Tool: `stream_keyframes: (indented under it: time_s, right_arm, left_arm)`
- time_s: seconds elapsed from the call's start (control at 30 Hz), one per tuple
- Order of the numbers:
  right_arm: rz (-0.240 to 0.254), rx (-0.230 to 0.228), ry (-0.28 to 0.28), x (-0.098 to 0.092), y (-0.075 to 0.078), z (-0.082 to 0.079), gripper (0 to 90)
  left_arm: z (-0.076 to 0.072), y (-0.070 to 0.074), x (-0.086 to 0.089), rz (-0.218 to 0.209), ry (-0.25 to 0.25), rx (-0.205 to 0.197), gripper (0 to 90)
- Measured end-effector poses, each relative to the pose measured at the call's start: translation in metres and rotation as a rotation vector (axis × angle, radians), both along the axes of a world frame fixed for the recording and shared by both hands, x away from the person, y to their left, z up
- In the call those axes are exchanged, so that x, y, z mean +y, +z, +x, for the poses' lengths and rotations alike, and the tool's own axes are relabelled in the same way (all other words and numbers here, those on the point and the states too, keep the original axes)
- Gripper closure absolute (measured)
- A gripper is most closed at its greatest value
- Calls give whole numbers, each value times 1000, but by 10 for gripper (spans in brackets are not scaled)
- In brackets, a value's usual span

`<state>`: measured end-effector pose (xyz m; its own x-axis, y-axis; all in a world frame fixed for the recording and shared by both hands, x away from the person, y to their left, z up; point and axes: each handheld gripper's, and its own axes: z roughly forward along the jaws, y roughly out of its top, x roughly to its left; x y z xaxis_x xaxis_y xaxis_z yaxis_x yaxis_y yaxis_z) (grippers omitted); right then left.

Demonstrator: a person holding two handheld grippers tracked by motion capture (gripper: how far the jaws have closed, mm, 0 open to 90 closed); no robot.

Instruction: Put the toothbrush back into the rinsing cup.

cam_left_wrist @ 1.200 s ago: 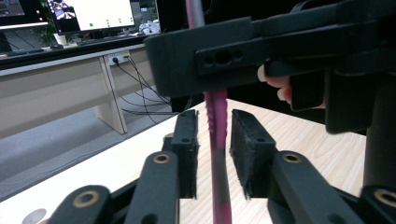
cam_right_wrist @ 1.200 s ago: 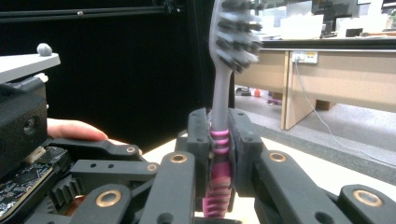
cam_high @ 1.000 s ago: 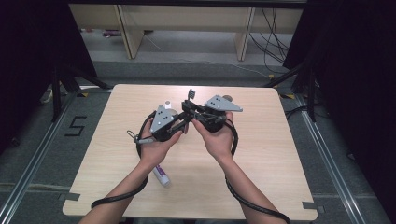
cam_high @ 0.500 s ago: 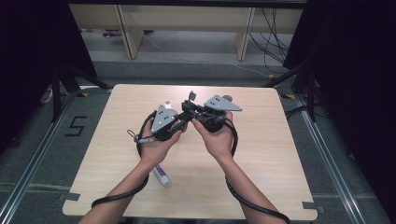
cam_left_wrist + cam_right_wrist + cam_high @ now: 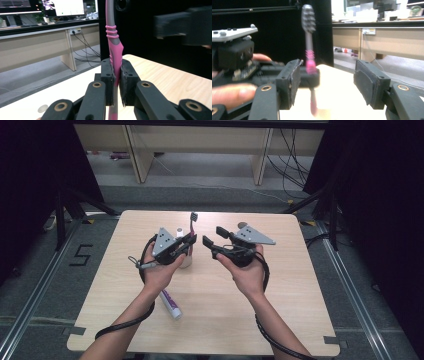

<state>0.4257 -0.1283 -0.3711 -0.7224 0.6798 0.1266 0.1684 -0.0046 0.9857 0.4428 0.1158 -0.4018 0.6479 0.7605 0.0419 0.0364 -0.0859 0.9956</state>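
Toothbrush (image 5: pixel 114 53) stands upright above the cup (image 5: pixel 186 260), pinched low on its handle by my left gripper (image 5: pixel 186 241) — light, stiff, slippery plastic, I'd judge; right gripper (image 5: pixel 214 240) gapes wide, just released.

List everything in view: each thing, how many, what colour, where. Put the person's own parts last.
toothbrush: one, pink and grey, upright, clamped between the pads of the left tool, bristle end up.
cup: one, white, on the table under the left tool, mostly hidden.
tube: one, white with a purple band, lying on the table near the left forearm.
table: one, light wood.
desks: pale wood, beyond the table.
cables: several, black, on the floor at back right.
left tool: one, black with a grey plate, shut on the toothbrush.
right tool: one, black with a grey plate, jaws just opened, nothing between its pads.
hands: two, one holding each tool.
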Motion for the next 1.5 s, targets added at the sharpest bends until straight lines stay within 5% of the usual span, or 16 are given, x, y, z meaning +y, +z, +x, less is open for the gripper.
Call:
stream_keyframes:
  time_s: [0.4, 0.47, 0.63, 1.0, 1.03, 1.1, 1.17, 1.2, 1.43, 1.5]
  right_arm:
    - [-8, 56, -92, -64, -34, -12, 402]
    - [-44, 42, -116, -75, -44, -15, 401]
    - [-54, 65, -132, -82, -57, -21, 400]
    - [-43, 62, -191, -95, -78, -27, 395]
    - [-55, 21, -203, -96, -80, -25, 395]
    - [-76, 39, -199, -97, -83, -26, 395]
    - [-38, 52, -196, -95, -85, -27, 396]
    - [-75, 58, -206, -98, -85, -28, 397]
    - [-55, 59, -202, -97, -90, -28, 398]
    - [-94, 48, -217, -101, -90, -28, 398]
  left_arm:
    - [16, 4, 16, -8, 38, -41, 824]
    - [18, 5, 19, -25, 46, -42, 824]
    - [20, 5, 21, -56, 54, -26, 824]
    - [35, 10, 25, -53, 54, -71, 824]
    - [37, 10, 25, -56, 52, -72, 824]
    - [41, 12, 24, -62, 54, -78, 823]
    - [43, 13, 25, -61, 54, -79, 823]
    - [47, 14, 25, -63, 58, -82, 823]
    - [60, 16, 25, -71, 59, -83, 823]
    - [65, 16, 25, -67, 61, -85, 823]
